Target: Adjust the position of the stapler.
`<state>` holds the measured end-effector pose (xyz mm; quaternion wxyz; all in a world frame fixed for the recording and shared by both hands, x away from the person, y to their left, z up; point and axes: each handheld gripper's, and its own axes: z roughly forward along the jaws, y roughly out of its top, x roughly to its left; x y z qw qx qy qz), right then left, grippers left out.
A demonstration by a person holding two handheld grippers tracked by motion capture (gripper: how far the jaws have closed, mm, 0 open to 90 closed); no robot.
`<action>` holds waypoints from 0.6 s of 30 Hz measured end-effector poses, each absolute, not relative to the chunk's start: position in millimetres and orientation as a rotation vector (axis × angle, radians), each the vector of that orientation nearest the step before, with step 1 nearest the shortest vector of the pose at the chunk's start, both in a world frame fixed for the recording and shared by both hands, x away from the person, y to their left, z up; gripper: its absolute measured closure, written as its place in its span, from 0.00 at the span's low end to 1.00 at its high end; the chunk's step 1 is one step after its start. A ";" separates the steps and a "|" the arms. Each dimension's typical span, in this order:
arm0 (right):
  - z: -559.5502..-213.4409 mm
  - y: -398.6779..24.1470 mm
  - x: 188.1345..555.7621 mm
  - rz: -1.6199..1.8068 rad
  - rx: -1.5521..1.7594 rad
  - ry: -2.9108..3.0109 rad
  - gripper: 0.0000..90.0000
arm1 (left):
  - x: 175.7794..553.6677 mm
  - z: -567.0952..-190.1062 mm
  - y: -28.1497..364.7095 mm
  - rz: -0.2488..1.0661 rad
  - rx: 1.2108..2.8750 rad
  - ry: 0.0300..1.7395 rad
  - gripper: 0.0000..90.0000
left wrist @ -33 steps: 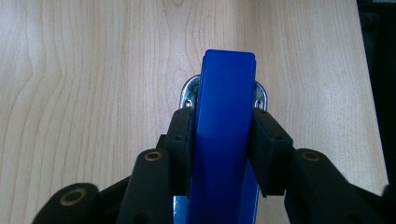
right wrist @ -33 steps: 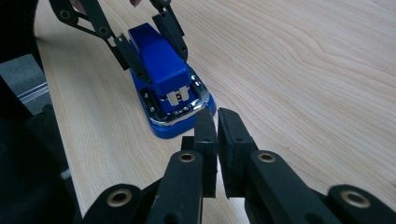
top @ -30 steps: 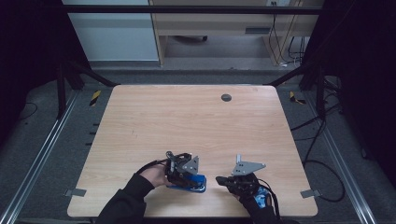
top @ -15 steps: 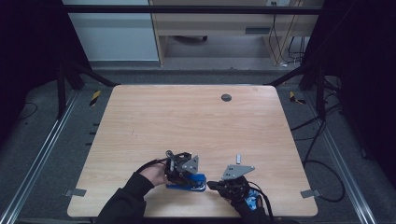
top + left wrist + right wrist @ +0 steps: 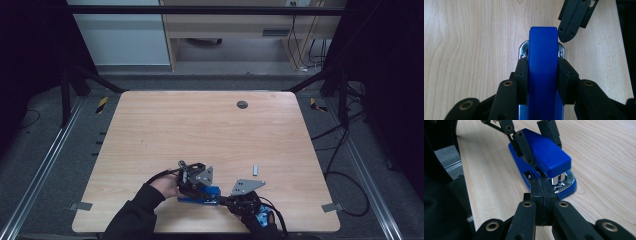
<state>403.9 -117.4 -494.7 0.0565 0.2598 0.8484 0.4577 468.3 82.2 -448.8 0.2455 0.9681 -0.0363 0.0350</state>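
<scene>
Nearest to us, at the front edge of the light wooden table (image 5: 150,130), our right gripper (image 5: 543,195) has its two black jaws pressed fully together with nothing between them. Compared with one second ago it has moved to the left and a little down, so its closed tip now stands just beside the metal mouth of the blue plastic stapler (image 5: 544,160). In the left gripper view this tip (image 5: 567,35) appears close to the front corner of the stapler, near but, as far as we can judge, not yet touching.

A little farther, our left gripper (image 5: 194,181) holds the stapler (image 5: 542,62) firmly: the pads clamp both sides of the blue top arm, and the stapler lies flat on the table near the front edge, slightly left of the middle (image 5: 200,196). This hand has stayed in place, so we think it works as a steady support.

The approach suggests that the closed right tip will push or pry something at the stapler front, maybe the silver staple tray. The next move needs care, because a strong push could slide the stapler in the grip.

Farther to the right lies a small grey metal piece (image 5: 255,170), apart from both tools. Much farther, near the back edge, we see a dark round hole cover (image 5: 242,104).
</scene>
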 end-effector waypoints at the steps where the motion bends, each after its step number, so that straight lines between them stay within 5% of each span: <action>1: -495.0 -116.6 404.0 1.384 0.786 2.574 1.00 | 468.0 -449.1 82.1 0.095 2.639 -0.097 0.72; 18: -498.9 -110.9 406.8 1.372 0.776 2.568 1.00 | 469.3 -448.6 82.7 0.090 2.640 -0.110 0.72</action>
